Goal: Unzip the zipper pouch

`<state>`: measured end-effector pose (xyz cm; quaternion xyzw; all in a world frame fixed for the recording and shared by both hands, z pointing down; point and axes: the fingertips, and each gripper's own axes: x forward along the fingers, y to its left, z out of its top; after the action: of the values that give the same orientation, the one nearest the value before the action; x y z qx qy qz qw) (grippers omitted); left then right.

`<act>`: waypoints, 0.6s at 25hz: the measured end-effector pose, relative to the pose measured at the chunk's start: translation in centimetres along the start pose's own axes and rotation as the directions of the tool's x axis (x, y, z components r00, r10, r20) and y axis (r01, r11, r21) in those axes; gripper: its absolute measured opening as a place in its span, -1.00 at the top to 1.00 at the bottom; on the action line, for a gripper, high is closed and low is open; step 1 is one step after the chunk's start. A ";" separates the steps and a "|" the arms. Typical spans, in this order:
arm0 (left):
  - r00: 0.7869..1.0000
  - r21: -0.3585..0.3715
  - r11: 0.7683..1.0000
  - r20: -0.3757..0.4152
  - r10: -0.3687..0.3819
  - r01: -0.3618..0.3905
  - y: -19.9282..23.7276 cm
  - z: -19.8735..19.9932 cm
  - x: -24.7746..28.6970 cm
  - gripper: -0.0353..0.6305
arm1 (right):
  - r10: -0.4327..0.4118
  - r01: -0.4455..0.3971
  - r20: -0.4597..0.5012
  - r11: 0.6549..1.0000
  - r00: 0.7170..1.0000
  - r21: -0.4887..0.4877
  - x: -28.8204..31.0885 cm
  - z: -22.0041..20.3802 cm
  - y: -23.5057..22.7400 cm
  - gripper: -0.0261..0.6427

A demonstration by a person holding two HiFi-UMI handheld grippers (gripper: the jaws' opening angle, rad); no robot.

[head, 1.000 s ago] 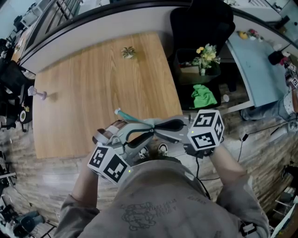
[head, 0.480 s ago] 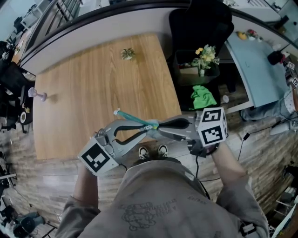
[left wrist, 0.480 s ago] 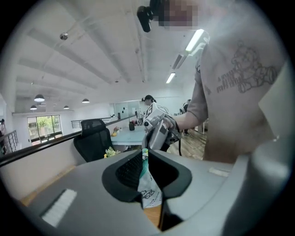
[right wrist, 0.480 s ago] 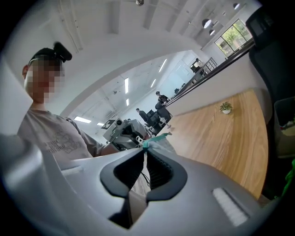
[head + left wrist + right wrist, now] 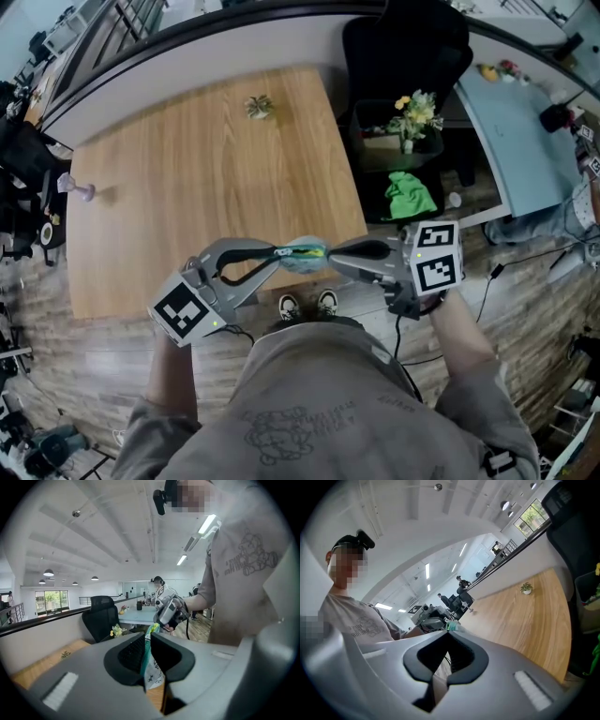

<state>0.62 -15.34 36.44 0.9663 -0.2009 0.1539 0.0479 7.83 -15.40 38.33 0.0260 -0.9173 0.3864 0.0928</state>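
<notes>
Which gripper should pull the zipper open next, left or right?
Right, probably. The right gripper pinches the green edge of the zipper pouch with shut tips; the left gripper, jaws just closed in, clamps its body as anchor.

I've rolled my left tongs (image 5: pixel 278 253) over, their jaws closing tighter on the zipper pouch (image 5: pixel 305 255); my right tongs (image 5: pixel 330 253) have pinched shut on it too, and the pouch now sits bunched between them.
</notes>
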 end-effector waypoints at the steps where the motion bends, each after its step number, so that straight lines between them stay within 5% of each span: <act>1: 1.000 -0.003 1.000 -0.001 0.013 -0.013 0.3 -0.1 -0.2 0.78 | -0.005 0.005 0.005 1.000 1.000 0.002 -0.2 0.1 -0.1 0.91; 15: 0.979 0.012 0.979 -0.023 0.203 -0.202 5.1 -1.5 -6.1 0.78 | -0.078 0.076 0.059 0.997 0.995 0.029 -3.1 0.4 -2.1 0.91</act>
<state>-7.14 -17.47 36.11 0.9391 -0.2969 0.1704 0.0295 11.04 -17.22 38.89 0.0741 -0.9127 0.3938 0.0798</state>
